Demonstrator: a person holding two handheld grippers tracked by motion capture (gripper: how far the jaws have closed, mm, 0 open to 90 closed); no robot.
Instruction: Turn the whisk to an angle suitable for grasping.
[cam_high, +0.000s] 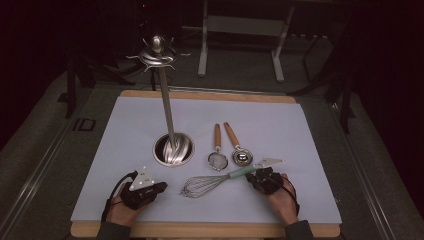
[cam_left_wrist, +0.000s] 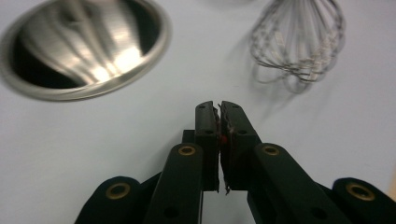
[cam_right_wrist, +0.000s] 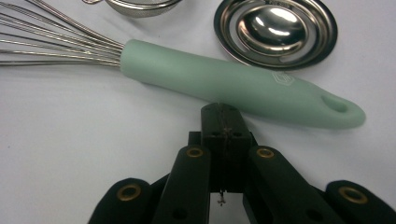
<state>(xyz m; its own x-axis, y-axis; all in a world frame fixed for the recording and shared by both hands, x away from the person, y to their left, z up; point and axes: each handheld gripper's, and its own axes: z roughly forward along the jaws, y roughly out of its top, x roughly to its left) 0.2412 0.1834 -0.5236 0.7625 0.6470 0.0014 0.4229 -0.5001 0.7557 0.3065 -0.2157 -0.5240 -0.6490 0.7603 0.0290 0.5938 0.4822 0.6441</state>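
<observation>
With both sets of fingers pressed together and empty, I should spread my right gripper (cam_right_wrist: 223, 116) before taking the whisk (cam_right_wrist: 243, 88) mid-handle.

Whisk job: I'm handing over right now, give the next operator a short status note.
Left tongs: shut, empty, above the sheet between the stand's round steel base and the whisk wires.
Right tongs: shut, empty, tips right beside the whisk's mint handle; contact unclear.
Whisk lies flat on the white sheet; strainer and measuring spoon lie behind it.
Done: nothing lifted or hung.
Left: probably open the right tongs, grip the handle, hang it on the stand's hooks.
</observation>
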